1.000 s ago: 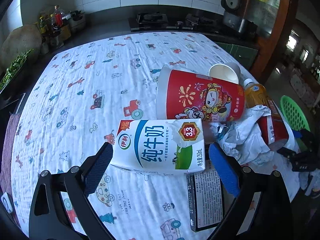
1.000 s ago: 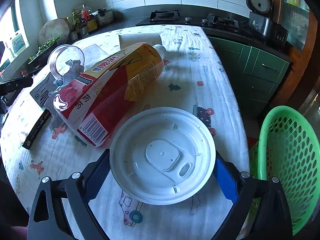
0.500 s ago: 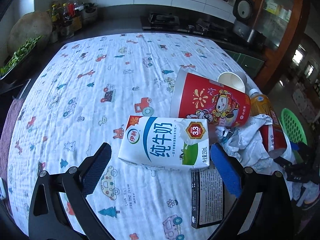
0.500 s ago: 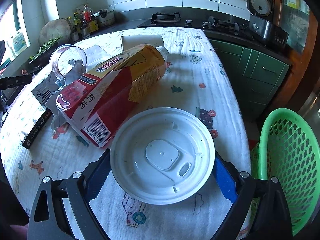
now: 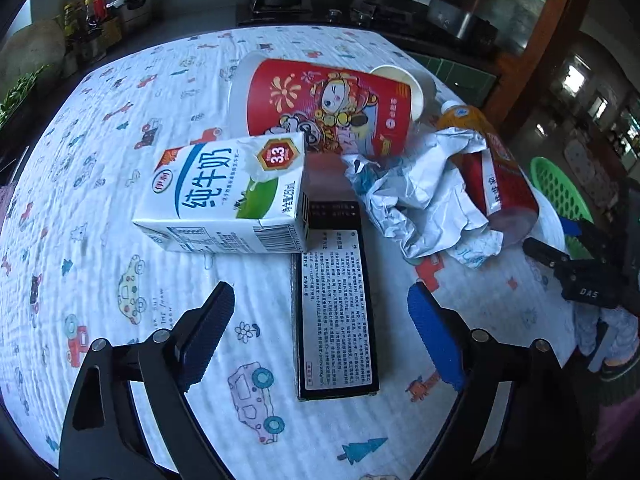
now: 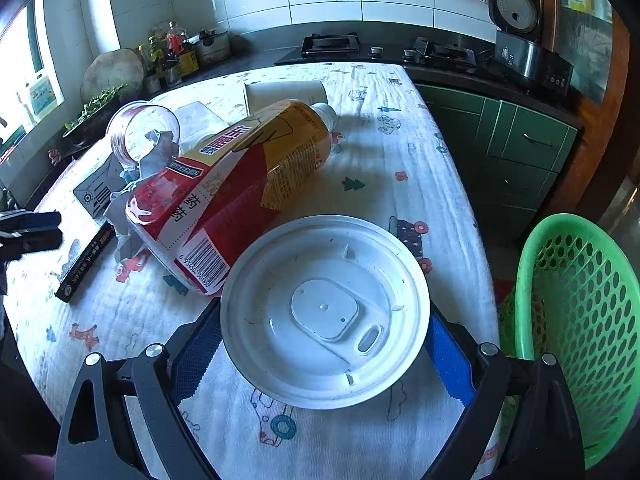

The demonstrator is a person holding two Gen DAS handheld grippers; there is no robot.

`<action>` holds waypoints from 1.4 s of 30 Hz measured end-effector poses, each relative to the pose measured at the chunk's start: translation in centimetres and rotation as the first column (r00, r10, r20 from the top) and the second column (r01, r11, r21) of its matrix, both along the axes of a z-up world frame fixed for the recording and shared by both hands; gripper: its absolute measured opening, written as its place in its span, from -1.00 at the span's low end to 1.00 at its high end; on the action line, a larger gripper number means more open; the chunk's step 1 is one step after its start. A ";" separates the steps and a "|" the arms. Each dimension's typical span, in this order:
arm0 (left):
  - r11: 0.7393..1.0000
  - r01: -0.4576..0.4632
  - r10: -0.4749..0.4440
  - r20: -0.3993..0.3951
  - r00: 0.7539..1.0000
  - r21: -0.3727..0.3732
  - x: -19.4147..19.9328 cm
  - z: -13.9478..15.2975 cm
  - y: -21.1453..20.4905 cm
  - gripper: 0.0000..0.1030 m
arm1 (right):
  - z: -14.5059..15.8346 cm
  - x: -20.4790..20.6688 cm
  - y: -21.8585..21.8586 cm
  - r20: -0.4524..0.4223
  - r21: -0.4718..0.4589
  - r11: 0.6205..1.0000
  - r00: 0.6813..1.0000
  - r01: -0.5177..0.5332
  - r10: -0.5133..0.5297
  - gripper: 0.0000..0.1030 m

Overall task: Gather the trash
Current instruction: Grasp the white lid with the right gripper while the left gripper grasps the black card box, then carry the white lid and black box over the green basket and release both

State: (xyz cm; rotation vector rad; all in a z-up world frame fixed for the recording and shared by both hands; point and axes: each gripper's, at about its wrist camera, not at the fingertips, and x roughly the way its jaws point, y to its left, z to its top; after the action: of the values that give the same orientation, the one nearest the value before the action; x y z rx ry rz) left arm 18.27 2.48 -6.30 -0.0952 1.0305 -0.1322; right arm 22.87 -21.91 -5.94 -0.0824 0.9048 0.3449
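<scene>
My left gripper [image 5: 320, 296] hangs over a flat black box [image 5: 336, 340], which lies between its fingers untouched; the jaws are closing. Just ahead lies a white milk carton [image 5: 228, 188]. Behind it lie a red printed cup [image 5: 328, 104], crumpled white paper [image 5: 420, 200] and a red-and-yellow bottle [image 6: 240, 184] on its side. My right gripper [image 6: 323, 312] is shut on a round white lid [image 6: 324, 264], with a blue pad against each edge. A green basket [image 6: 580, 320] stands off the table's edge to the right.
A cartoon-print cloth covers the table [image 5: 100, 160]. A white paper cup [image 6: 284, 94] lies behind the bottle. Beyond the table are a counter with a stove [image 6: 332, 44], a rice cooker [image 6: 516, 4] and green cabinets [image 6: 520, 140].
The left gripper has drawn back and to the right: the milk carton that lay between its fingers now lies ahead, and the black box sits between them. The right gripper still grips the lid.
</scene>
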 end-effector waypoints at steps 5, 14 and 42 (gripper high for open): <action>0.999 -0.020 0.020 -0.018 1.000 0.034 0.9 -1.5 -0.3 0.60 | 1.0 -1.1 -0.3 0.023 0.007 1.000 1.000 0.000 0.000 0.75; 0.997 -0.017 0.018 -0.005 1.000 0.081 0.9 -2.5 -1.4 0.21 | 2.6 -2.9 -1.2 0.057 0.025 1.000 0.998 0.017 -0.018 0.75; 0.961 0.263 -0.253 0.112 0.961 -0.082 -2.9 5.2 -9.5 -0.14 | 2.2 -4.3 -17.0 0.036 0.079 0.921 0.922 0.382 -0.385 0.76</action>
State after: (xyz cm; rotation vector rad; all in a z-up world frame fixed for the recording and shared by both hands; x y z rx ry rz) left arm 15.38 -7.06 -1.07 -0.0401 0.9322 -0.4207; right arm 18.53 -38.88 -3.70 0.1515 0.8358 0.0076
